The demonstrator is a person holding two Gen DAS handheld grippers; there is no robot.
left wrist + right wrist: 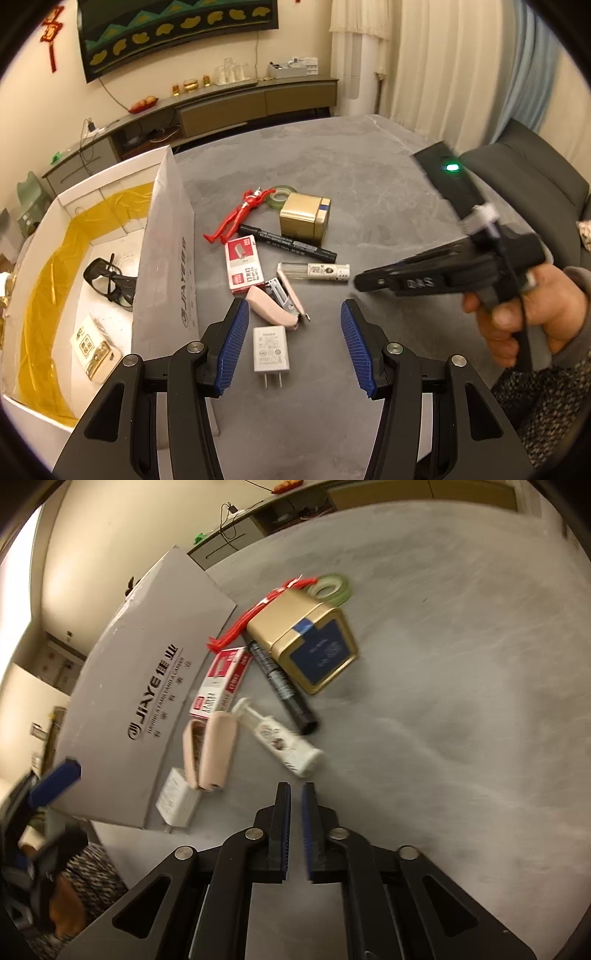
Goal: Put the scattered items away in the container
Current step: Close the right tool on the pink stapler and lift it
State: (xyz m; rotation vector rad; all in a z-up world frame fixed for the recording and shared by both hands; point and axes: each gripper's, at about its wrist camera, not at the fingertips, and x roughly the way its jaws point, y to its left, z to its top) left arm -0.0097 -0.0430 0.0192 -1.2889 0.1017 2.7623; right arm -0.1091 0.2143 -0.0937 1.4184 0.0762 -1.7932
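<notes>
Scattered on the grey table lie a white charger, a pink stapler, a red-white staple box, a white tube, a black marker, a gold tin, a red figure and a tape roll. My left gripper hangs open above the charger and stapler, touching neither. My right gripper is shut and empty, just short of the white tube. The white box stands at the left.
Inside the box, black goggles and a white packet rest on yellow film. A hand holds the right gripper at the right. A dark sofa borders the table's far right. Bare tabletop stretches right of the pile.
</notes>
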